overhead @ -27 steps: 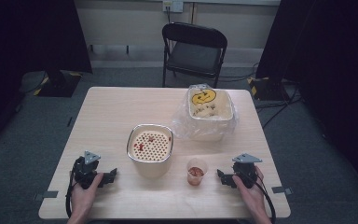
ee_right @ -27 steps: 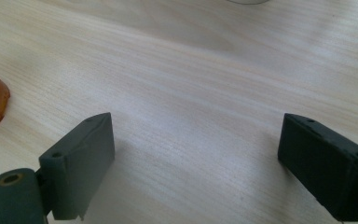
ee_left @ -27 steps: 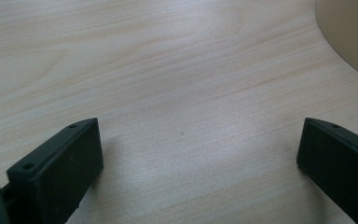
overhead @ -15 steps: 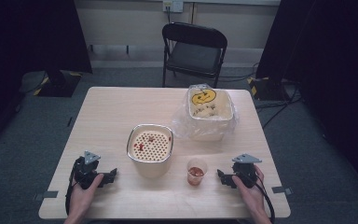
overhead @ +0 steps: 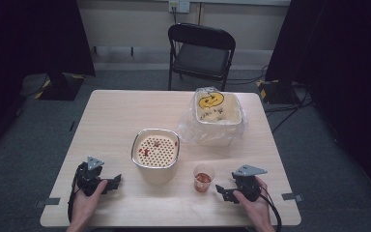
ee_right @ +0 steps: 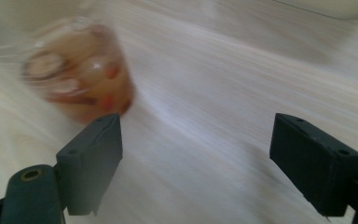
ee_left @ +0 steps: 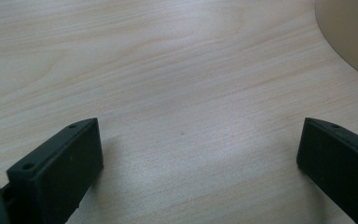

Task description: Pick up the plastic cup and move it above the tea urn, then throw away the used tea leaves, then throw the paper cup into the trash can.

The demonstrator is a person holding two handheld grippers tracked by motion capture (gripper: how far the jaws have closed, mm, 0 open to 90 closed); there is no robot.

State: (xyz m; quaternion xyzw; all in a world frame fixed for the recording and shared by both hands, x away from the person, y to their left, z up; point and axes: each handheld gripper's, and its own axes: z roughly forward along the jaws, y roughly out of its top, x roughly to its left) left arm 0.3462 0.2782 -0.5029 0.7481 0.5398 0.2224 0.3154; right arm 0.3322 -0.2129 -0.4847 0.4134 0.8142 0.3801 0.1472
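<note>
Little has been shifted since the earlier frames: only the right gripper has been edged toward the small cup, near right on the bench, jaws spread and empty. A grasp seems imminent. Left gripper is spread too.

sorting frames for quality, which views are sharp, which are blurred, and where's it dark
Right gripper view: motion-blurred, the small cup smeared. Left gripper view: sharp wood grain on the table. High view: table evenly lit, room edges nearly black.
</note>
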